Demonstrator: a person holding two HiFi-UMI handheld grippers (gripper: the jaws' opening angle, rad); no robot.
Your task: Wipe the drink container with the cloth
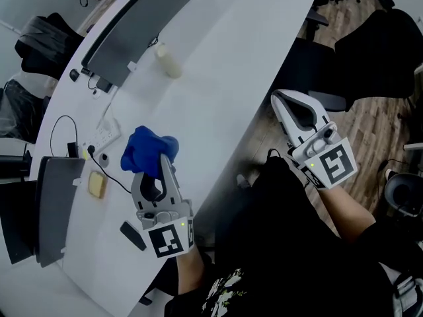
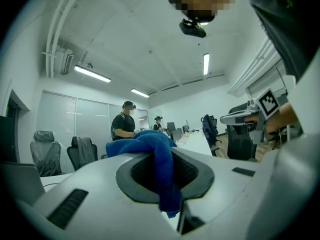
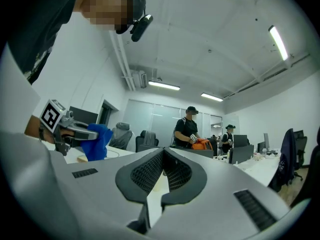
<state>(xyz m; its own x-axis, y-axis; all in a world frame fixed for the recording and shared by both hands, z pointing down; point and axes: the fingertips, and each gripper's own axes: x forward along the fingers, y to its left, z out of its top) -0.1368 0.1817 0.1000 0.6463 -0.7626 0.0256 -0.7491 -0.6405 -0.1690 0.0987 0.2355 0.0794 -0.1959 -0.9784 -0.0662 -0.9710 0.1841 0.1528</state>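
Fingers (image 2: 137,176) of the left gripper (image 2: 162,158) pinch a bunched blue cloth (image 2: 150,141), one tail of it hanging down between them, as the tool hovers over the near stretch of a curved white desk (image 1: 218,65). Fingers (image 3: 142,174) of the right gripper (image 3: 164,154) are pressed together on nothing, and that gripper is held off the desk's edge, above a wood floor (image 1: 370,124). The drink container (image 1: 168,61), a small pale bottle, sits farther up the desk beside a grey divider panel (image 1: 132,25), well apart from the cloth and both grippers. By the look of it the cloth is in hand but the wiping has not begun; the bottle has yet to be reached. Beyond lies an open office with ceiling strip lights (image 2: 92,74), black chairs (image 1: 383,51) and two standing people (image 3: 186,126).
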